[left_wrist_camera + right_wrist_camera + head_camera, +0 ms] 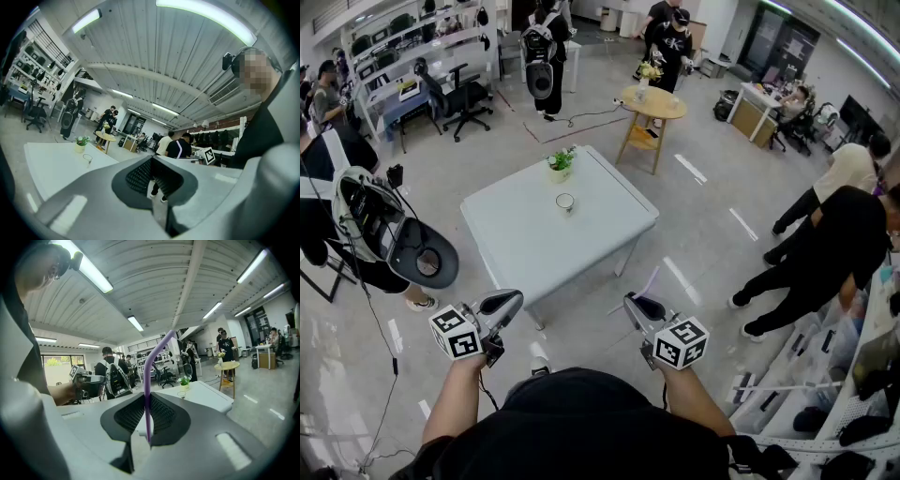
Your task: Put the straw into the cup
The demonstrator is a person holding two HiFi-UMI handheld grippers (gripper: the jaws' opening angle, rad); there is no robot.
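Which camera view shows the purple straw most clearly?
The right gripper view: the straw stands close and sharp, clamped in the right hand-held gripper, bent at its top. The head view shows the straw only as a thin pale line. The left gripper view does not show it.

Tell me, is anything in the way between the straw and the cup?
Nothing visible is. The right claw holds the straw; only floor and tabletop lie between it and the cup. The plant stands beyond the cup.

Both grippers held out ahead of us.
Our left gripper (512, 300) is closed and empty; our right gripper (632, 302) is clamped on the straw (146, 380), forearms extended.
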